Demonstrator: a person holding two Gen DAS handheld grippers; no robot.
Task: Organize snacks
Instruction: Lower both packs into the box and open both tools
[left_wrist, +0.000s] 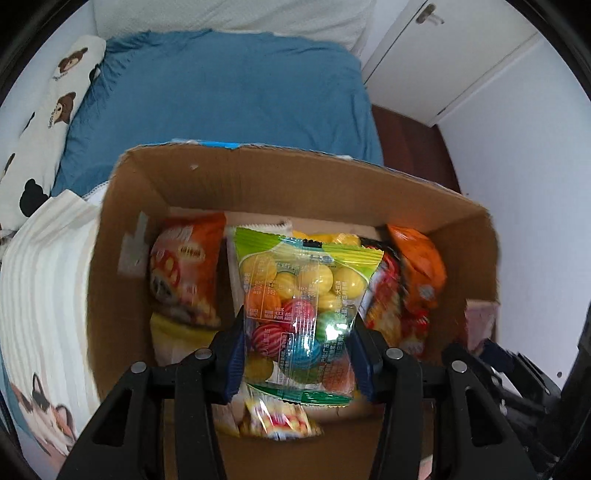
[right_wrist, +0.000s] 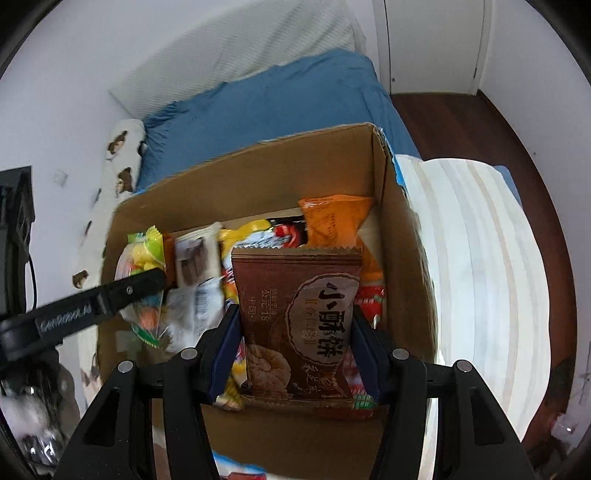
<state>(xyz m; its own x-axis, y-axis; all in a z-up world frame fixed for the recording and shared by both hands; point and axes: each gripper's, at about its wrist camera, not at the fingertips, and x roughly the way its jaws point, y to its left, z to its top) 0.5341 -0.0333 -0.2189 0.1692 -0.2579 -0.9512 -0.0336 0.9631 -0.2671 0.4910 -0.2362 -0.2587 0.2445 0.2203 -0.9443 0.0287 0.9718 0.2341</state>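
An open cardboard box (left_wrist: 258, 173) (right_wrist: 258, 173) stands on the bed and holds several snack packets. My left gripper (left_wrist: 297, 350) is shut on a clear bag of coloured candy balls (left_wrist: 306, 295), held over the box's inside. In the right wrist view that same candy bag (right_wrist: 142, 258) and the left gripper's finger (right_wrist: 122, 291) show at the left. My right gripper (right_wrist: 295, 350) is shut on a brown biscuit packet (right_wrist: 299, 317), held over the right part of the box. Orange packets (left_wrist: 421, 273) (right_wrist: 332, 218) lie inside along the walls.
A blue bedsheet (left_wrist: 229, 88) stretches beyond the box. A bear-print pillow (left_wrist: 48, 122) lies at the left, a white striped blanket (right_wrist: 476, 258) beside the box. White cupboard doors (left_wrist: 450, 66) and dark wooden floor (right_wrist: 461, 118) are at the right.
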